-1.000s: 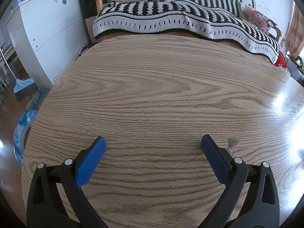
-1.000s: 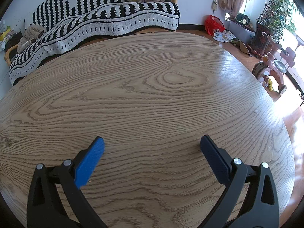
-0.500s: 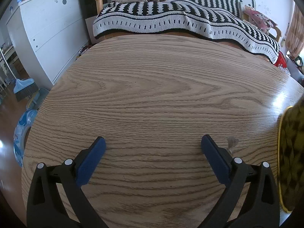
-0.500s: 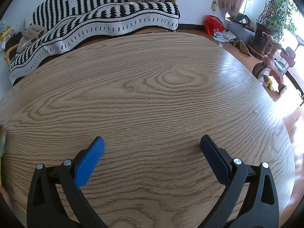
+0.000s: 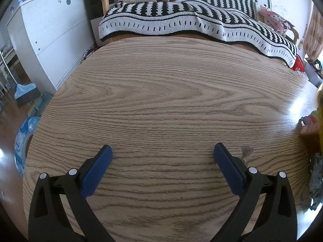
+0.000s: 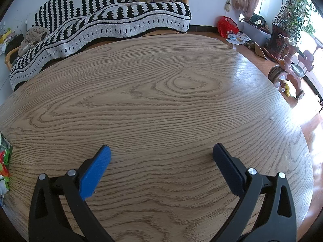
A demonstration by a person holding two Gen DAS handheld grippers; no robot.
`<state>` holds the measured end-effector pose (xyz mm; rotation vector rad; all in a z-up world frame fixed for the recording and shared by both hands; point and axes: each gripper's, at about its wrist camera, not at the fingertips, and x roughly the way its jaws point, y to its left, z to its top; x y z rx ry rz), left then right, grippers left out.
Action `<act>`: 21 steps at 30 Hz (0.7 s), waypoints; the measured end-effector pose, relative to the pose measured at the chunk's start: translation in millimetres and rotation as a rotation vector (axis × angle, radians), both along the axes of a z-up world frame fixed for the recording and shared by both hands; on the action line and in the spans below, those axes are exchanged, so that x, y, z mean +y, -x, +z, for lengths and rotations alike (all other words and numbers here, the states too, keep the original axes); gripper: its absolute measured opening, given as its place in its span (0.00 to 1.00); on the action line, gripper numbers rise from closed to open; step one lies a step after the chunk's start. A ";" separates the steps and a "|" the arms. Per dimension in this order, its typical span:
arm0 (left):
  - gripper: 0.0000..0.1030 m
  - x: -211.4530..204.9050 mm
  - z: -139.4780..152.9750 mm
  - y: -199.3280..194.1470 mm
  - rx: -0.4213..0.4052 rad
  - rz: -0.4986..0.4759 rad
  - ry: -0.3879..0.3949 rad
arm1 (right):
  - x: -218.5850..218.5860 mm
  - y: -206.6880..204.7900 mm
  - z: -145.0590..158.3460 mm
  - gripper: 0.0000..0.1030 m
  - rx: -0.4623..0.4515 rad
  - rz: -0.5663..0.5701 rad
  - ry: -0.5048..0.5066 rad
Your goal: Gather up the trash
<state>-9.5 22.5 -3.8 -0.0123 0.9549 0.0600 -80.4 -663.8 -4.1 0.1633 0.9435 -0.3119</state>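
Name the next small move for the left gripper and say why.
Probably shift the left gripper rightward toward the small clear wrapper scrap beside its right finger. The gripper is open and empty, and that scrap is the nearest trash on the wooden table.

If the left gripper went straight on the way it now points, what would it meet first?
Probably nothing on the table: the left gripper is open over bare wood. Past the far edge, the striped blanket on the sofa lies in line. The small scrap sits off to its right.
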 end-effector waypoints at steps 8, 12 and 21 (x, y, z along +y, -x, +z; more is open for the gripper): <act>0.94 -0.3 -0.1 0.0 0.000 0.000 0.000 | 0.0 0.4 0.0 0.95 0.000 0.000 0.000; 0.94 0.5 0.0 0.0 0.000 0.000 0.000 | 0.1 -0.4 -0.9 0.95 0.000 0.000 0.000; 0.94 -0.3 -0.1 -0.2 0.000 0.000 0.000 | 0.1 -0.4 -0.9 0.95 0.000 0.000 0.000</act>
